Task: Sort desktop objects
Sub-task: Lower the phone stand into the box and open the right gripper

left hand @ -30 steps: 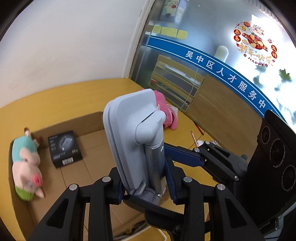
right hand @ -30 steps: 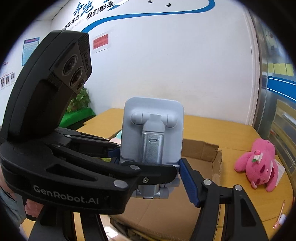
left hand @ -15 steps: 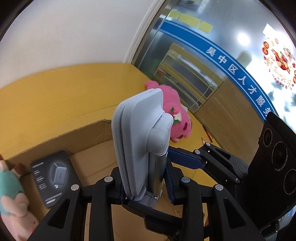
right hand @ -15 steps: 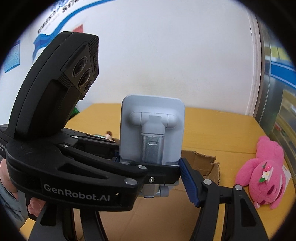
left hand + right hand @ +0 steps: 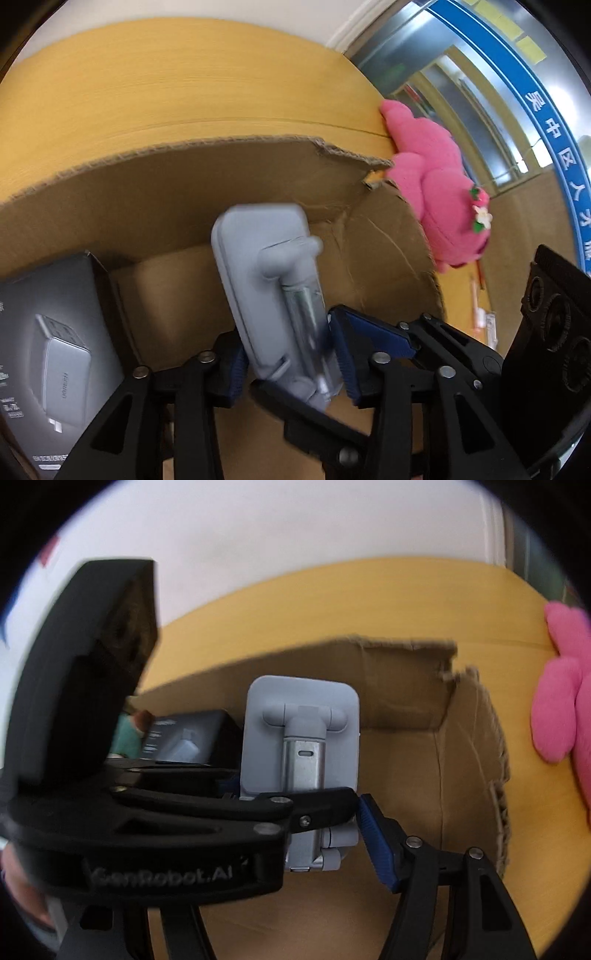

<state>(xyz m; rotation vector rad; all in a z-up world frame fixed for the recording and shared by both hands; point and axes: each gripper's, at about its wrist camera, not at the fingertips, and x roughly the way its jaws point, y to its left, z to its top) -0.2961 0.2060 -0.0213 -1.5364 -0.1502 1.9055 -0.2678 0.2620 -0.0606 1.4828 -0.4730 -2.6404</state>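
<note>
Item: grey folding metal-hinged phone stand [image 5: 273, 291], inside open brown cardboard box [image 5: 229, 173], centre. Left gripper [image 5: 291, 358] jaws opening around base; right gripper [image 5: 295, 819] gripping. Release low, upright, clear of black charger carton [image 5: 48, 339] at 9 o'clock.

a cardboard box [image 5: 229, 173] is sitting on the counter [image 5: 184, 85]. inside it, a charger package [image 5: 55, 339] is lying at the left, with a phone stand [image 5: 269, 280] standing upright to its right. a plush toy [image 5: 443, 192] is lying on the counter outside the box's right wall.
</note>
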